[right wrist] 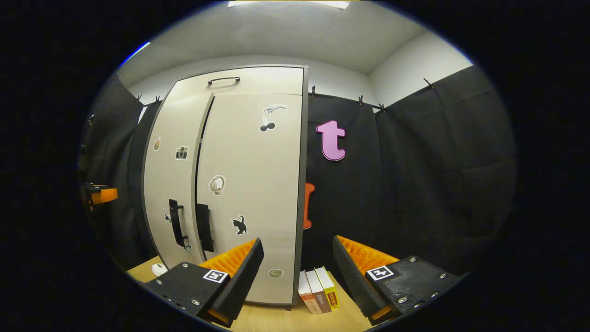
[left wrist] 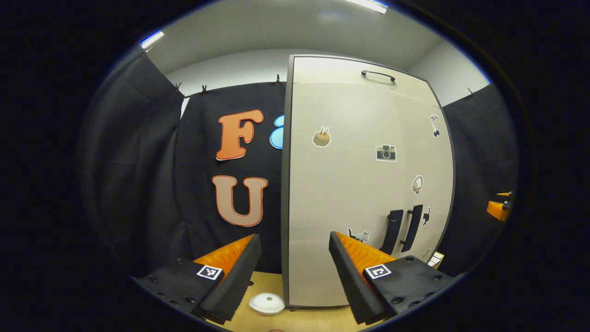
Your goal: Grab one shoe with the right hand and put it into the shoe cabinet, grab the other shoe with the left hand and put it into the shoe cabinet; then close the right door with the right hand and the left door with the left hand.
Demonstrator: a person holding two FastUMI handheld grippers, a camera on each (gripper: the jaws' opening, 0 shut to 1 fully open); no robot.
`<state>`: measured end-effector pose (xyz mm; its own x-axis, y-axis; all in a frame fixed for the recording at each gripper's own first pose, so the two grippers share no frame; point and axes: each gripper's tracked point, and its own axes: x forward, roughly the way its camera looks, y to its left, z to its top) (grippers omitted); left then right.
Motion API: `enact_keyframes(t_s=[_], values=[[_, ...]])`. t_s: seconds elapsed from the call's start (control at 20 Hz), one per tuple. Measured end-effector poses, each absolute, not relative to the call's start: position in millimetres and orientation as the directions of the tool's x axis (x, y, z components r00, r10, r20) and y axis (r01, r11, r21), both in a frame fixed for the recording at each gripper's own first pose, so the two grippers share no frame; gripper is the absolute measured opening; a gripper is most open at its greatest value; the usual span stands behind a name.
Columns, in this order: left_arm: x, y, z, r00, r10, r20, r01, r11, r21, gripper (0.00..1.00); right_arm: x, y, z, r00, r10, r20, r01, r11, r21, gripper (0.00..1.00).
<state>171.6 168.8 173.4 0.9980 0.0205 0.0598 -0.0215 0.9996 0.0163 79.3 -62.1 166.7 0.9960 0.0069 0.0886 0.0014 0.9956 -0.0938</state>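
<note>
Both jaws stood apart and empty: left gripper (left wrist: pixel 292 267) and right gripper (right wrist: pixel 297 269) faced the tall beige two-door shoe cabinet (right wrist: pixel 251 184). Its doors looked shut (shoes presumably inside), so I judged the task essentially finished.

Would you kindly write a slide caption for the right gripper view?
Open right gripper faces the cabinet, both doors near shut, three books standing beside it on the table.

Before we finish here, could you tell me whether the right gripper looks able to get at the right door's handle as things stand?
Probably yes: the right gripper is open and holds nothing, and the right door's handle stands uncovered ahead, to its left. The books stand off to the other side.
</note>
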Motion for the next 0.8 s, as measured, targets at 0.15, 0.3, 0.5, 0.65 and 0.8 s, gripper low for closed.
enact_keyframes(t_s=[0.15,0.3,0.5,0.65,0.8], values=[[143,187,177,0.998,0.036,0.051,-0.036,0.999,-0.012,0.94,69,-63,173,0.995,0.013,0.101,-0.004,0.996,-0.091,0.93],[126,206,177,0.997,0.059,0.05,-0.057,0.998,-0.027,0.96,60,-64,176,0.994,0.008,0.108,0.003,0.995,-0.101,0.94],[112,222,174,0.994,0.093,0.056,-0.092,0.995,-0.024,0.96,49,-63,179,0.993,0.008,0.117,0.004,0.995,-0.103,0.93],[105,226,170,0.994,0.097,0.053,-0.096,0.995,-0.035,0.96,41,-62,179,0.993,0.007,0.121,0.006,0.994,-0.107,0.93],[99,227,169,0.994,0.094,0.051,-0.092,0.995,-0.042,0.96,36,-60,179,0.992,0.004,0.124,0.009,0.995,-0.101,0.93]])
